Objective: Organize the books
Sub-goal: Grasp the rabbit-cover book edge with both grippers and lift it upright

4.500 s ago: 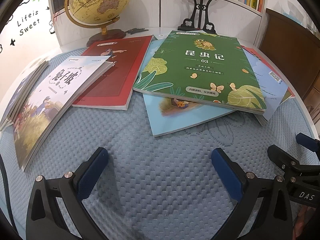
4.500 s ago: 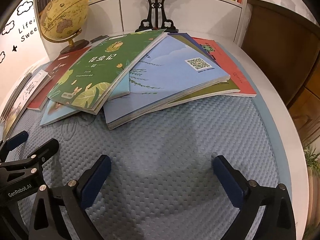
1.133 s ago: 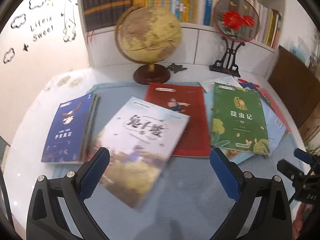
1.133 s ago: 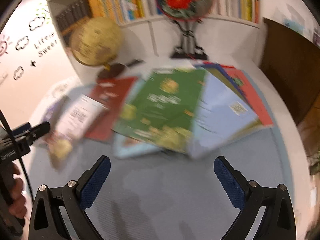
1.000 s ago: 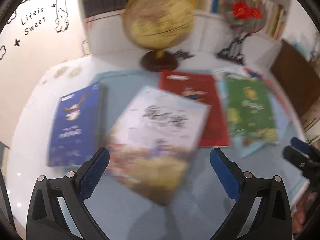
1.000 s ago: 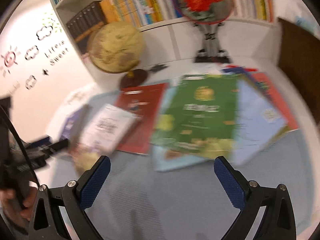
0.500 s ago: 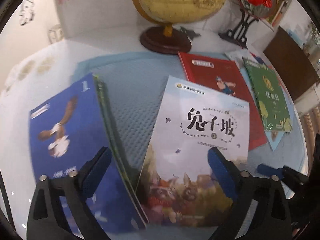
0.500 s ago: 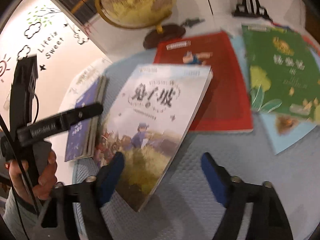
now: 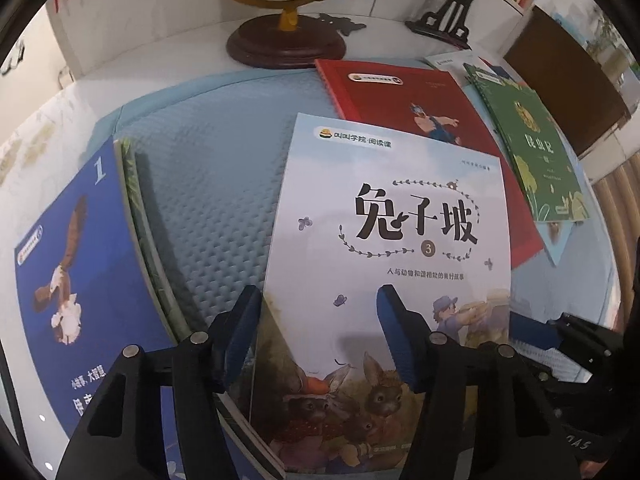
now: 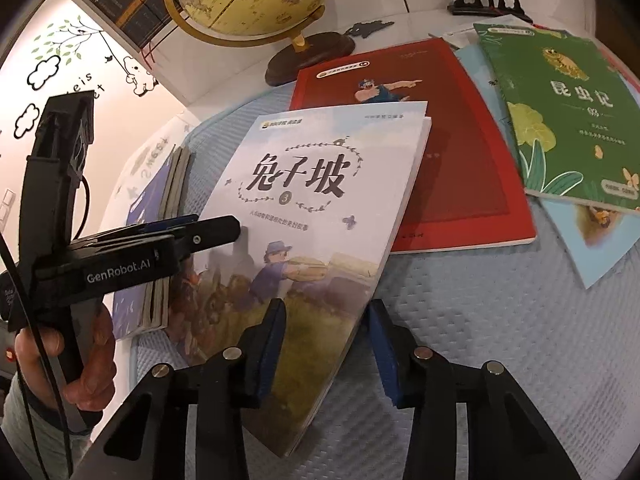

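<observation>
Bare mat (image 9: 208, 184) between blue book (image 9: 76, 280) and white book (image 9: 384, 240) seems passable.
</observation>
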Action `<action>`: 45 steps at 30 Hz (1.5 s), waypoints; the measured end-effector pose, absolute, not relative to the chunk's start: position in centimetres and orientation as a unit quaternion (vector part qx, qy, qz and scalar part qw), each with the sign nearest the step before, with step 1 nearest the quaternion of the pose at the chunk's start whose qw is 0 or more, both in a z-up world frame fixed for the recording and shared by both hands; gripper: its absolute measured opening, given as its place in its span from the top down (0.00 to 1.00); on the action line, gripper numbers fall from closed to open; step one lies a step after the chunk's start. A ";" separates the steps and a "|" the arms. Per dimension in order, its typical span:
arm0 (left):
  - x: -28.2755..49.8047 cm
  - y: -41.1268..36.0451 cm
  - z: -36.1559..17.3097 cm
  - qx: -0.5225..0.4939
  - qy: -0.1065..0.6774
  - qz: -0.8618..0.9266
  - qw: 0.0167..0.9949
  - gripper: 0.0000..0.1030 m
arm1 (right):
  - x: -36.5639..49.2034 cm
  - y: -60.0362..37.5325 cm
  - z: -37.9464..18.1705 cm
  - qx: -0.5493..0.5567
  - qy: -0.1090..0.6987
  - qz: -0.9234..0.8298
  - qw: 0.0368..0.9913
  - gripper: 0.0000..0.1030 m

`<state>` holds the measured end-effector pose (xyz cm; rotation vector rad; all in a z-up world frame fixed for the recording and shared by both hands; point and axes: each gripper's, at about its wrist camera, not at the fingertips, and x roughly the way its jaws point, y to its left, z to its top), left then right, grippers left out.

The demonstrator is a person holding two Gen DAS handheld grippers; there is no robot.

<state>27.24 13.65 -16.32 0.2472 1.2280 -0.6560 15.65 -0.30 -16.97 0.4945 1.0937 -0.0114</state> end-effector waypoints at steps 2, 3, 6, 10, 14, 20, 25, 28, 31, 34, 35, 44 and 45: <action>26.7 13.2 -16.3 0.109 0.570 -0.316 0.751 0.46 | 15.2 -1.2 -16.7 0.237 0.514 -0.013 0.824 0.60; 26.3 12.9 -16.2 0.108 0.571 -0.326 0.746 0.46 | 14.8 -1.8 -16.5 0.238 0.514 -0.019 0.824 0.60; 23.4 10.9 -15.8 0.121 0.566 -0.361 0.731 0.46 | 13.5 -4.5 -16.1 0.230 0.514 -0.046 0.825 0.59; 20.1 9.5 -16.2 0.130 0.563 -0.379 0.723 0.46 | 11.9 -7.2 -16.3 0.216 0.526 -0.052 0.821 0.60; 18.7 11.0 -16.2 0.112 0.570 -0.355 0.733 0.46 | 10.7 -7.3 -16.0 0.206 0.538 -0.028 0.817 0.60; 17.8 11.4 -16.3 0.122 0.575 -0.350 0.730 0.46 | 9.7 -4.7 -16.2 0.146 0.547 -0.022 0.824 0.61; 17.1 11.1 -14.8 0.109 0.551 -0.375 0.737 0.54 | 9.0 -5.2 -16.5 0.161 0.537 -0.030 0.828 0.62; 16.9 12.5 -11.7 0.033 0.532 -0.436 0.725 0.55 | 8.2 -6.6 -16.7 0.202 0.528 -0.014 0.825 0.62; 17.2 12.1 -10.6 -0.019 0.526 -0.473 0.707 0.55 | 7.7 -8.1 -17.0 0.251 0.515 0.003 0.819 0.62; 17.4 11.2 -11.9 -0.026 0.533 -0.461 0.709 0.58 | 7.1 -8.7 -17.1 0.273 0.507 0.009 0.818 0.62; 17.4 10.5 -12.9 -0.014 0.538 -0.450 0.713 0.59 | 7.1 -8.7 -17.1 0.273 0.506 0.007 0.818 0.62; 19.0 10.1 -16.9 -0.071 0.592 -0.425 0.682 0.90 | 7.5 -8.5 -16.8 0.313 0.512 0.019 0.800 0.45; 19.5 10.4 -16.8 -0.102 0.598 -0.430 0.669 0.91 | 7.3 -8.8 -16.8 0.330 0.514 0.025 0.791 0.42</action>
